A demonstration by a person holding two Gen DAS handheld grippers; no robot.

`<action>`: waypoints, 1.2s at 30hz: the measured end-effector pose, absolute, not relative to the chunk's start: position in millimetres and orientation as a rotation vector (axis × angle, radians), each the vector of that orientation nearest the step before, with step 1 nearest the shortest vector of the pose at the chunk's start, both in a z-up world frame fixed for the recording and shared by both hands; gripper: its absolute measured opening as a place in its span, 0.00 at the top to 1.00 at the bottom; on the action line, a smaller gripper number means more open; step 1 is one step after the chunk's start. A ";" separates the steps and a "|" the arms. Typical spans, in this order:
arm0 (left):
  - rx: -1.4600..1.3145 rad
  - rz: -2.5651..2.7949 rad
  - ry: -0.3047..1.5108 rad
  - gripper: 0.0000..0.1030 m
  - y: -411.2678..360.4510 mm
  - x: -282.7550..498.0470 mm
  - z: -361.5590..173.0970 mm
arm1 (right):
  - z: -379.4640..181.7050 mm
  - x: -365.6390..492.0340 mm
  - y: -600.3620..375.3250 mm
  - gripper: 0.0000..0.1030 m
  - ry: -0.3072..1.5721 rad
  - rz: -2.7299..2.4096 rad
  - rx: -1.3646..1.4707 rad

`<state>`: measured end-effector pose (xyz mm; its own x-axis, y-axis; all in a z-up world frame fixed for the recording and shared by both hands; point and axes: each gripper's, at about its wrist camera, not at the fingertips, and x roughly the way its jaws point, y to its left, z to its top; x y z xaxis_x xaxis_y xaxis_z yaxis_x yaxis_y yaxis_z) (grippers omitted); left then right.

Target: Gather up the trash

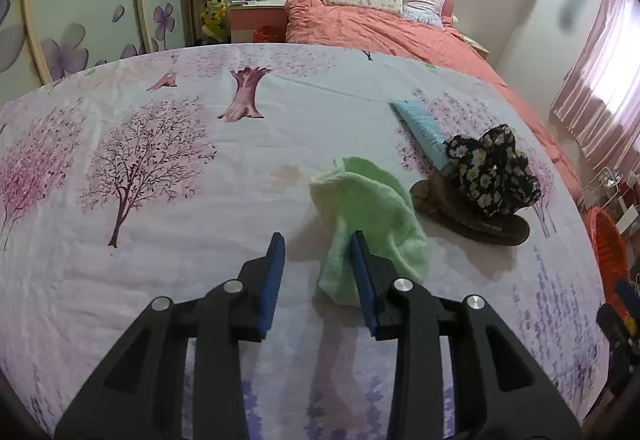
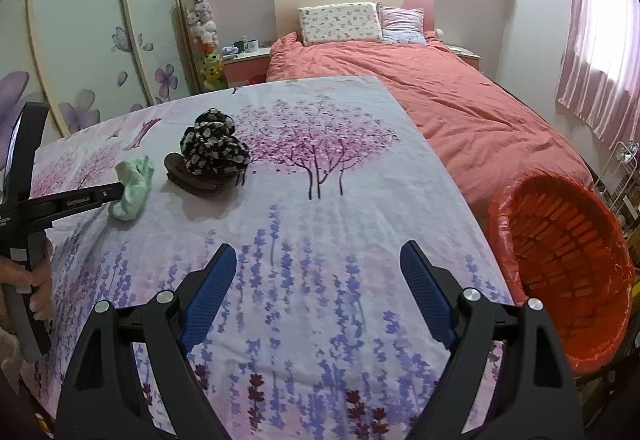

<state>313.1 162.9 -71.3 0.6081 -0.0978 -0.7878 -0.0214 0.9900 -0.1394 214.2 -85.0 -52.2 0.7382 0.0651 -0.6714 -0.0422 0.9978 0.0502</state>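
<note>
A crumpled light-green cloth (image 1: 368, 208) lies on the tree-printed sheet (image 1: 160, 160). My left gripper (image 1: 318, 240) stands open just short of it. Its right finger (image 1: 362, 264) is against the cloth's near side, and only sheet and the cloth's edge show between the pads. The right wrist view shows the left gripper's finger (image 2: 96, 198) reaching the green cloth (image 2: 134, 188) from the left. My right gripper (image 2: 319, 250) is wide open over the lavender print, with nothing between its fingers. Beyond the cloth, a black daisy-print fabric (image 1: 494, 168) sits on a flat brown item (image 1: 472, 220) beside a light-blue tube (image 1: 420, 128).
A red-orange basket (image 2: 560, 252) lined with a red bag stands off the sheet's right edge. Behind it lies a bed with a coral duvet (image 2: 440, 100) and pillows. A wardrobe with flower doors (image 2: 80, 40) is on the left. A person's hand (image 2: 38, 280) holds the left gripper's handle.
</note>
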 end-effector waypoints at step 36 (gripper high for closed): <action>-0.102 0.108 0.885 0.82 198.6 306.6 -79.2 | -78.9 308.3 -19.1 0.37 0.860 0.210 0.053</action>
<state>306.6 198.6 -79.2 0.6284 0.0523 -0.7761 -0.1363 0.9897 -0.0437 308.3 -19.1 -78.9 0.6331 0.2048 -0.7465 -0.1620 0.9781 0.1309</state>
